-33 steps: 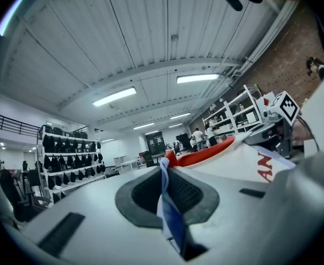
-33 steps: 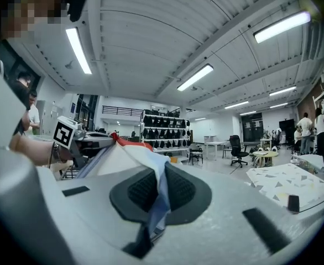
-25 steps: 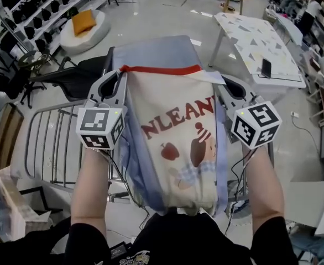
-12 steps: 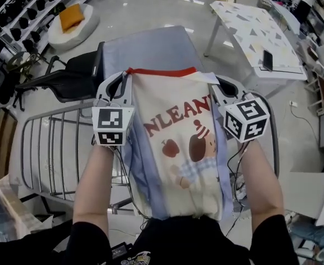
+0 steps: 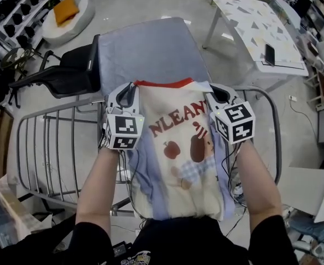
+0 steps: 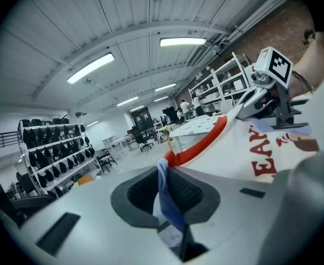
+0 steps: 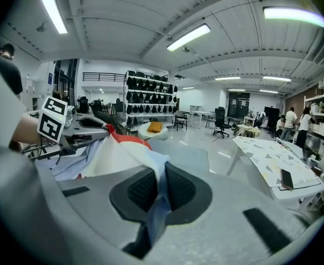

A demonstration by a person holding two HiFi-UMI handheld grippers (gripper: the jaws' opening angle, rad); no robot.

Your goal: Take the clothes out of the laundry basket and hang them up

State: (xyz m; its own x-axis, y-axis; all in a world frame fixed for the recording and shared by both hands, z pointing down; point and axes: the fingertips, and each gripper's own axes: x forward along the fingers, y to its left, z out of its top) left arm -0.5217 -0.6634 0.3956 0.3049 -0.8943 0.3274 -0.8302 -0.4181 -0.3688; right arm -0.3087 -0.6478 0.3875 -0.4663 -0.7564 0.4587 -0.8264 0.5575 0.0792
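Both claws are dropping lower than in the earlier frame, bringing the shirt closer to the drying rack. Rack is lying below and ahead, with a grey-blue cloth draped across it. Shirt is trailing lengthwise back toward the person, red collar stretching crosswise between the claws. Left gripper and right gripper are each clamping a shoulder, neither leading.
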